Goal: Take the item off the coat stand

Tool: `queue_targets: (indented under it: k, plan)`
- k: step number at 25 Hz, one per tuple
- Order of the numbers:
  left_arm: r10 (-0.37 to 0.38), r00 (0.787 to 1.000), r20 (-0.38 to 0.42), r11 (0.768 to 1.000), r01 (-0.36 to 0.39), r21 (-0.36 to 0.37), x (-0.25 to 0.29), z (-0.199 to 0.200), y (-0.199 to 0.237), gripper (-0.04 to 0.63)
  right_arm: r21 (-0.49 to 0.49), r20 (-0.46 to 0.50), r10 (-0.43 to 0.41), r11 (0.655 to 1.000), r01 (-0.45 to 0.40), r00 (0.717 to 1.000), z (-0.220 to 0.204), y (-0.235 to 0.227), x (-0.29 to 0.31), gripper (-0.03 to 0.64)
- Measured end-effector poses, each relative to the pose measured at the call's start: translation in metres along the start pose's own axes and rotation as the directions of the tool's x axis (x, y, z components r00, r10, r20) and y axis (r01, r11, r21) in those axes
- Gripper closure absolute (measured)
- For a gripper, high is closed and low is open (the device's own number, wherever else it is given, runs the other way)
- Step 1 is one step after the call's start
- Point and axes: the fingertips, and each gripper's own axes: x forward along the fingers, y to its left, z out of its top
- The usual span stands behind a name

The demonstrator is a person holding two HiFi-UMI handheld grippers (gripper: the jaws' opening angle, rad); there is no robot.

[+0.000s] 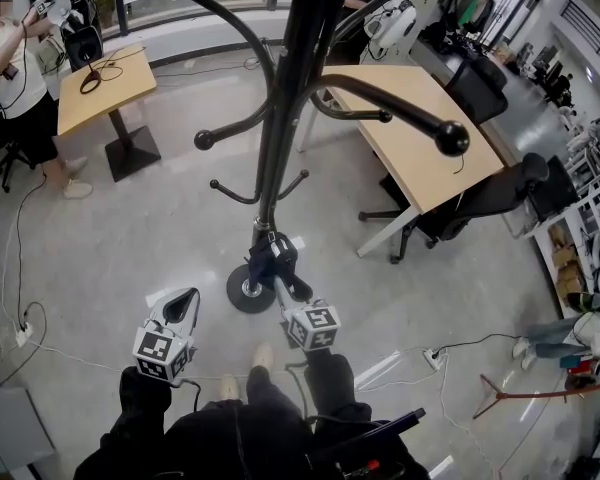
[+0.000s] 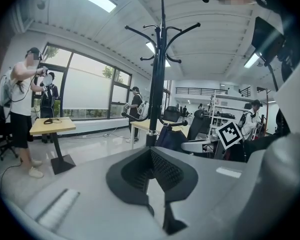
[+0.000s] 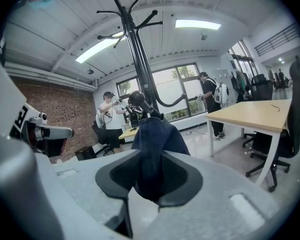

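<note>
Black metal, head view: coat stand (image 1: 280, 118), slim round pole, curved hooks w/ ball knobs, round disc base on floor.
Floor (image 1: 160, 228): grey, smooth, glossy; white cables (image 1: 40, 343) trail across it.
Item: dark blue cloth (image 1: 265, 251) low on the pole, just above base.
Right gripper (image 1: 278, 268): at the cloth, marker cube toward the person's body.
Left gripper (image 1: 185, 303): lower left, apart from stand and cloth.
Room: two light wood tables (image 1: 410, 128) w/ dark legs, black office chair (image 1: 500, 193) beside the near one, a person (image 1: 15, 68) standing far left.

Left gripper view, jaws: black ribbed pads apart, narrow gap, nothing btwn them.
Ahead: stand upright, cloth bunched low against pole; right gripper's marker cube just beside it.
Backdrop: big windows (image 2: 87, 86), white ceiling w/ strip lights.

Right gripper view, jaws: closed on the cloth, soft folded fabric pinched btwn the pads.
Cloth: upper end up at a low hook of the stand; the rest hangs down into the jaws.
Walls: red brick wall (image 3: 50, 109) on left, rough texture; wood table at right.
</note>
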Motion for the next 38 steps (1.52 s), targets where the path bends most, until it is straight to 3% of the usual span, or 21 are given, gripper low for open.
queue_targets:
  k: [27,38]
  plan:
    - [-0.018,1.0,0.012,1.0,0.018,-0.017,-0.007,0.002,-0.001,0.592,-0.003,0.0,-0.022,1.0,0.022,1.0,0.006,0.001,-0.005,0.604]
    - [-0.007,1.0,0.028,1.0,0.007,-0.014,-0.015,0.009,0.002,0.592,0.003,0.005,-0.032,0.999,0.032,0.999,0.01,0.004,-0.012,0.609]
